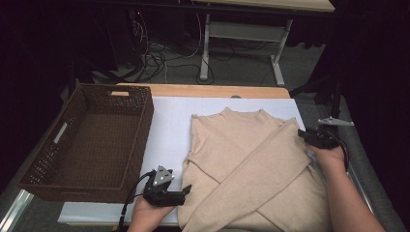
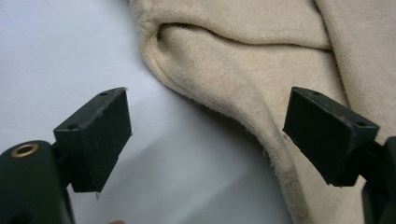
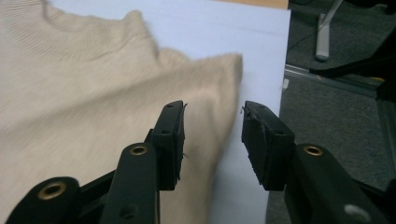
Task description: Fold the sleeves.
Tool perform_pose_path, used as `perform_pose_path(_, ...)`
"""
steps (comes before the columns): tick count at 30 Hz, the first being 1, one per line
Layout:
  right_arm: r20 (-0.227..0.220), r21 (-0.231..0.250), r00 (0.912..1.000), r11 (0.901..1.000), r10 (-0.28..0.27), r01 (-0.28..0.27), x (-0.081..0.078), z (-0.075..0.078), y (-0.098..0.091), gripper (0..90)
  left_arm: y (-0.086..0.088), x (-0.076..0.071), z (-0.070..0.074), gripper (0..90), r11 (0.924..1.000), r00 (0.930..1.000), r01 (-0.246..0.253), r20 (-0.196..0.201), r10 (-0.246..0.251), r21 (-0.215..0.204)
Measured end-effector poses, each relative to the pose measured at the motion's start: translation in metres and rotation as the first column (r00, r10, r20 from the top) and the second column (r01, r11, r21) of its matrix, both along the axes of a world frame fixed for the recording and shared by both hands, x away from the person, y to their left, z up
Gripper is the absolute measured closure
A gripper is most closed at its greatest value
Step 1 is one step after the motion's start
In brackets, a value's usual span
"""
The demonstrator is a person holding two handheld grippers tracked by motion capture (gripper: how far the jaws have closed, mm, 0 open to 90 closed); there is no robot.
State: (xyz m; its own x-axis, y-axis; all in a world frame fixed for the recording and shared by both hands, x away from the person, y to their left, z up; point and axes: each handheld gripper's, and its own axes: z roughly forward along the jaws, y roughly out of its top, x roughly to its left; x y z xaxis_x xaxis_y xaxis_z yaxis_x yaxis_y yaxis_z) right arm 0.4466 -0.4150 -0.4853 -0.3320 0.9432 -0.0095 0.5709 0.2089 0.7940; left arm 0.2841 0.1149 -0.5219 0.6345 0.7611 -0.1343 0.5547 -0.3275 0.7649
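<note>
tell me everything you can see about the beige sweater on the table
The beige knit sweater looks soft and finely ribbed, with a short stand-up collar at the far end. It lies flat on the white table cover, both sleeves folded diagonally across the body so they cross. Its hem end reaches the table's near edge. The left gripper sits open beside its near-left edge, apart from the cloth. The right gripper is at the right shoulder fold with nothing pinched between its open jaws.

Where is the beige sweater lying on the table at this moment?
In the high view, the sweater lies folded on the white sheet at the table's right half, right of the brown basket, between the left gripper and the right gripper.
</note>
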Motion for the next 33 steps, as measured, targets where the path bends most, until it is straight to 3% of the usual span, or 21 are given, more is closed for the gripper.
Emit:
perform_pose_path(5,-0.011,-0.017,0.9999,0.9998,0.013,-0.013,-0.04,-0.007,0.001,59.5,-0.002,0.0,0.0,15.8,0.9996,0.9996,0.027,-0.009,-0.027,0.007)
perform_pose_path(8,-0.017,-0.03,0.9996,0.9993,0.024,-0.024,-0.062,-0.011,0.001,59.5,-0.002,0.002,-0.001,18.9,0.9986,0.9979,0.052,-0.039,-0.051,0.008)
perform_pose_path(11,-0.01,-0.019,0.9998,0.9996,0.018,-0.018,-0.083,-0.012,-0.001,59.5,-0.005,0.004,-0.002,24.4,0.9968,0.9939,0.076,-0.082,-0.074,0.025)
perform_pose_path(13,-0.005,-0.009,0.9999,0.9998,0.016,-0.016,-0.099,-0.013,-0.003,59.3,-0.008,0.002,-0.002,27.7,0.9942,0.9928,0.096,-0.077,-0.092,0.049)
perform_pose_path(16,-0.015,-0.021,0.9997,0.9996,0.017,-0.018,-0.121,-0.017,-0.005,59.4,-0.012,-0.003,-0.002,36.3,0.9916,0.995,0.091,-0.051,-0.086,0.093)
perform_pose_path(19,-0.045,-0.029,0.999,0.9995,0.009,-0.011,-0.139,-0.024,-0.008,62.2,-0.014,-0.007,-0.001,52.6,0.9906,0.9929,0.111,-0.051,-0.108,0.08)
perform_pose_path(21,-0.039,-0.025,0.9992,0.9996,0.011,-0.012,-0.144,-0.025,-0.01,66.6,-0.014,-0.008,-0.001,67.4,0.99,0.9917,0.121,-0.053,-0.117,0.073)
perform_pose_path(22,-0.042,-0.014,0.999,0.9998,0.013,-0.014,-0.148,-0.025,-0.011,73.4,-0.013,-0.008,-0.001,67.4,0.9899,0.9899,0.13,-0.066,-0.126,0.058)
perform_pose_path(23,-0.046,-0.008,0.9987,0.9997,0.021,-0.021,-0.152,-0.025,-0.012,83.0,-0.014,-0.01,-0.001,79.9,0.989,0.9887,0.137,-0.068,-0.133,0.055)
perform_pose_path(28,-0.038,-0.032,0.9982,0.9984,0.046,-0.047,-0.17,-0.024,-0.01,86.2,-0.006,-0.015,0.0,82.1,0.9913,0.9877,0.126,-0.097,-0.123,0.035)
perform_pose_path(33,-0.021,-0.018,0.9984,0.9984,0.052,-0.053,-0.183,-0.021,-0.011,86.2,0.003,-0.021,0.003,82.1,0.9922,0.9878,0.117,-0.108,-0.112,0.043)
